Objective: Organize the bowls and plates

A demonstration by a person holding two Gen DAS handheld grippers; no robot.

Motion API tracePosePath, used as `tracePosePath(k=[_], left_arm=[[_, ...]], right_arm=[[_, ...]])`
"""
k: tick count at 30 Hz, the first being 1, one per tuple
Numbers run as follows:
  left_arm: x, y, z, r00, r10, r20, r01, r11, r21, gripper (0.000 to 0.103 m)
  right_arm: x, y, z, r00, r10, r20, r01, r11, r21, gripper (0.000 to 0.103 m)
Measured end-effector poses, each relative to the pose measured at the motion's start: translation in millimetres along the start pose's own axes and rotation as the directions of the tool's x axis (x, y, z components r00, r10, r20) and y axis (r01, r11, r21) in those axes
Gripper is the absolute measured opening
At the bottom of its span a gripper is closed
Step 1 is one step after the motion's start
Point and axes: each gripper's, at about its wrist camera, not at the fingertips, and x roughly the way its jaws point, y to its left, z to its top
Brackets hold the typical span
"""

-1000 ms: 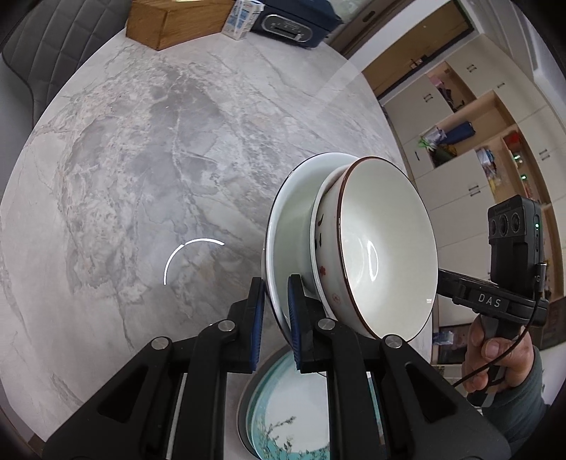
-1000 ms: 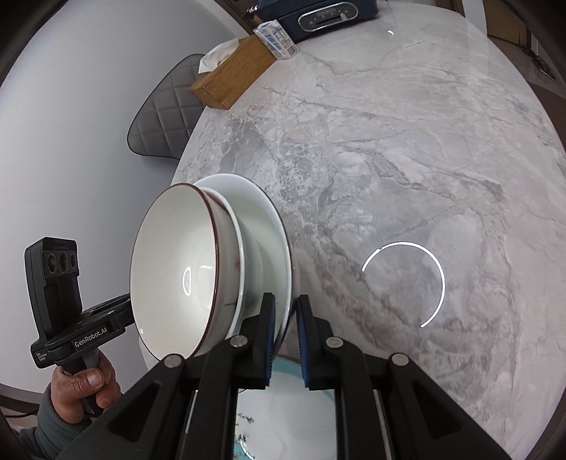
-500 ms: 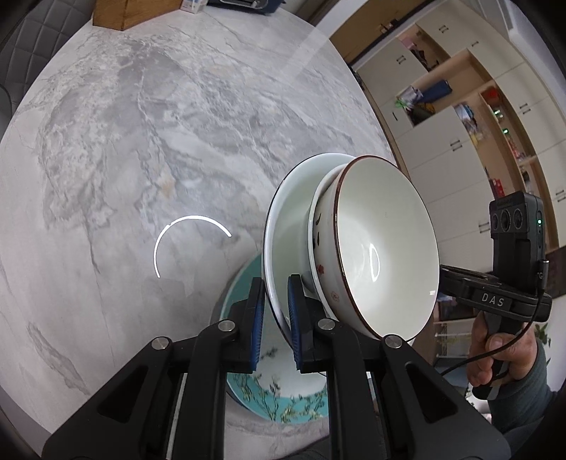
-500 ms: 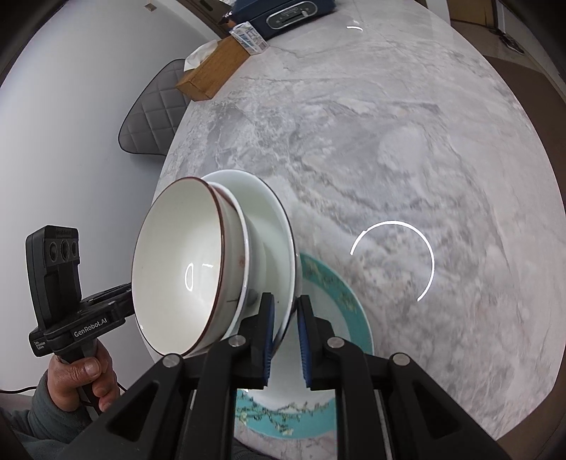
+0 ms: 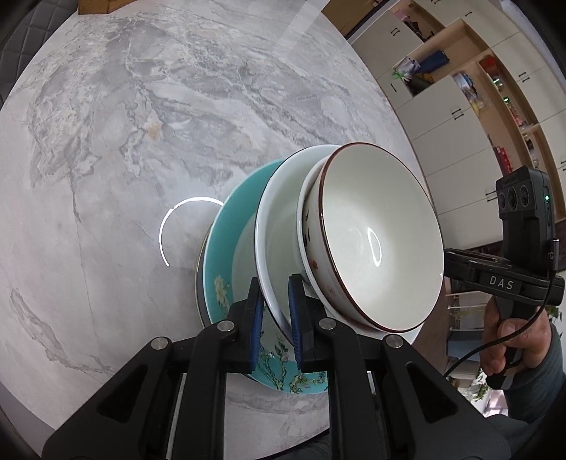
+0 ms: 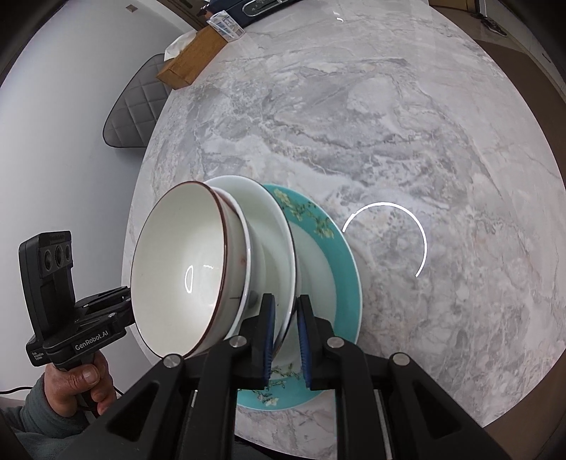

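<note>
Left wrist view: Your left gripper (image 5: 276, 320) has its black fingers with blue ribbed pads clamped on the near rim of a glossy white round ceramic plate (image 5: 279, 230). The plate carries a white glazed bowl with a thin dark-red rim line and small red motifs on its outer wall (image 5: 375, 240); bowl and plate appear steeply tilted in this view. Directly beneath them lies a turquoise round plate with a white centre and a painted blossom-branch pattern (image 5: 221, 265), flat on the grey-veined polished marble tabletop (image 5: 106, 159). Whether the white plate touches the turquoise plate cannot be determined. At right, a hand in a grey sleeve (image 5: 509, 336) grips the handle of the other black device, marked "DAS". Cream cabinets with open wooden shelves (image 5: 460, 88) stand behind.

Right wrist view: Your right gripper (image 6: 286, 336) is closed on the opposite edge of the same white plate (image 6: 272, 240), one blue pad on each face of the rim. The bowl (image 6: 184, 265) sits on the plate, smooth and reflective inside. The turquoise plate (image 6: 336, 254) lies underneath, near the table's edge. A curved white light reflection (image 6: 406, 226) shows on the marble (image 6: 389, 124). At the far edge are a wooden tissue box (image 6: 191, 60) and a dark-blue case (image 6: 261, 7); a grey quilted chair back (image 6: 134, 113) stands beside the table. The other hand (image 6: 78, 385) holds the "GenRobot.AI" handle.
</note>
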Motion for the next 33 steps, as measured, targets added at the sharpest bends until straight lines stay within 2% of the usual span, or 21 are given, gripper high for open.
tracePosePath(k=[15,20,22,23,25,26,27,28,30,32,33], left_arm=[[11,-1,-4,1.0,-0.003,-0.026,0.004,1.0,0.009,0.013],[4,0,-8,1.0,-0.011,-0.002,0.011,1.0,-0.018,0.019],[-5,4,-11,1.0,0.004,0.013,-0.003,0.999,-0.045,0.032],[-10,5,-13,1.0,0.01,0.022,-0.009,0.998,-0.057,0.035],[-21,7,-18,0.999,0.018,0.043,-0.014,0.997,-0.081,0.051],[-28,7,-21,0.998,0.009,0.059,-0.004,0.996,-0.09,0.057],[-36,6,-25,0.997,0.008,0.083,0.0,0.995,-0.1,0.068],[-44,3,-29,0.994,0.019,0.108,-0.007,0.994,-0.107,0.075],[-60,-3,-35,0.987,0.043,0.152,-0.024,0.992,-0.123,0.076],[-73,-11,-41,0.975,0.107,0.194,-0.08,0.987,-0.141,0.083],[-79,-16,-44,0.966,0.146,0.213,-0.116,0.982,-0.146,0.095]], right_arm=[[8,-7,-7,1.0,-0.024,0.003,0.024,1.0,-0.016,0.015],[3,-8,-8,1.0,-0.019,0.013,0.019,1.0,-0.013,0.018],[-4,-6,-10,0.999,-0.025,0.03,0.025,1.0,-0.008,0.028],[-9,-6,-12,0.998,-0.038,0.041,0.039,0.999,-0.01,0.034],[-18,-8,-16,0.997,-0.056,0.056,0.056,0.998,-0.007,0.044],[-23,-10,-18,0.997,-0.052,0.064,0.052,0.999,-0.003,0.056],[-28,-12,-20,0.996,-0.043,0.076,0.043,0.999,0.002,0.068],[-33,-13,-22,0.995,-0.041,0.092,0.041,0.999,0.003,0.071],[-41,-13,-23,0.992,-0.044,0.115,0.045,0.999,-0.005,0.072],[-48,-11,-23,0.99,-0.056,0.132,0.06,0.998,-0.025,0.076],[-51,-9,-24,0.987,-0.062,0.147,0.069,0.997,-0.038,0.078]])
